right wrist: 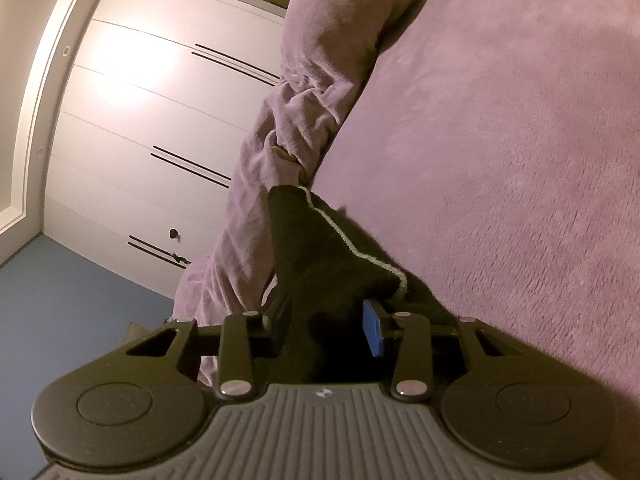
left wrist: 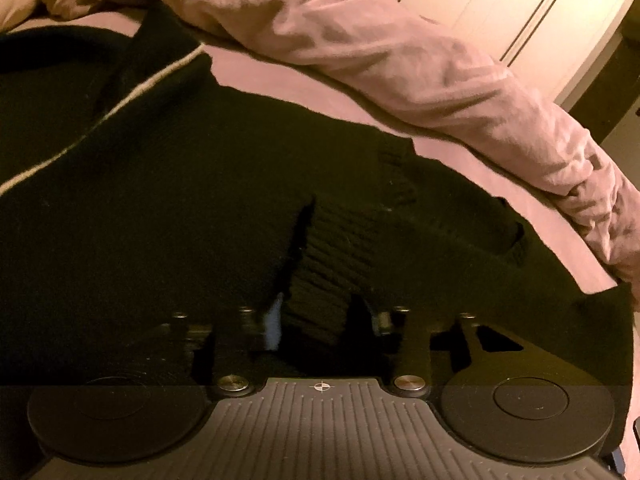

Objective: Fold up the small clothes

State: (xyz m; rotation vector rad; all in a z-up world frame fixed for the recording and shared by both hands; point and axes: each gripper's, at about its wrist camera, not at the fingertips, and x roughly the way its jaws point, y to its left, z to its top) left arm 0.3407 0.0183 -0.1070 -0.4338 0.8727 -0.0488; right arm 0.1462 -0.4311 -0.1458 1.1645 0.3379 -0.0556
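On the pink bed sheet (left wrist: 460, 148) lies a black knitted sweater (left wrist: 160, 208) with a thin white stripe (left wrist: 100, 116) near its edge. It spreads flat right in front of the left gripper (left wrist: 316, 320). A ribbed black fold of it sits up between that gripper's two fingers, which pinch it. In the right wrist view, a corner of the same black sweater (right wrist: 320, 256), with a white stitched edge (right wrist: 352, 244), sticks up out of the right gripper (right wrist: 328, 324). The blue pads (right wrist: 372, 328) press on it from both sides, so this gripper pinches the sweater too. A crumpled pink blanket (left wrist: 400, 52) is bunched along the far side of the bed. Behind it stands a white wardrobe (right wrist: 152, 120) with dark line handles, above a blue floor (right wrist: 60, 300).
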